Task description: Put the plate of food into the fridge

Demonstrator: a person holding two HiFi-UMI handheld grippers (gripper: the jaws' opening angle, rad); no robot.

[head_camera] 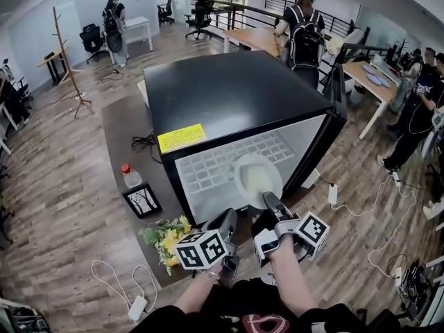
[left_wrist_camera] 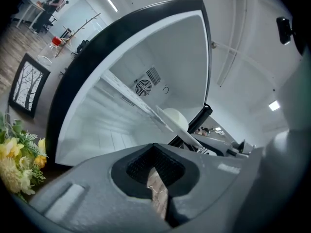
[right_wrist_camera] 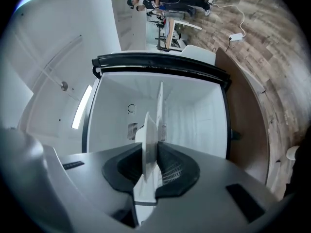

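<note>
Two hand-held grippers, head view: right hand-held gripper (head_camera: 269, 200) clamps the near rim of the plate of food (head_camera: 258, 177), which points forward into the open fridge (head_camera: 229, 96); left hand-held gripper (head_camera: 229, 220) sits just beside | left gripper view: jaws nearly together, empty, plate ahead-right | right gripper view: plate edge-on between jaws, shelf (right_wrist_camera: 160, 96) straight ahead.

A brown mat (head_camera: 118, 127) covers the wood floor (head_camera: 62, 186). On it stand the black fridge (head_camera: 229, 92), a red-capped bottle (head_camera: 130, 176), a framed picture (head_camera: 142, 200) and, at its front edge, yellow flowers (head_camera: 166, 238).
</note>
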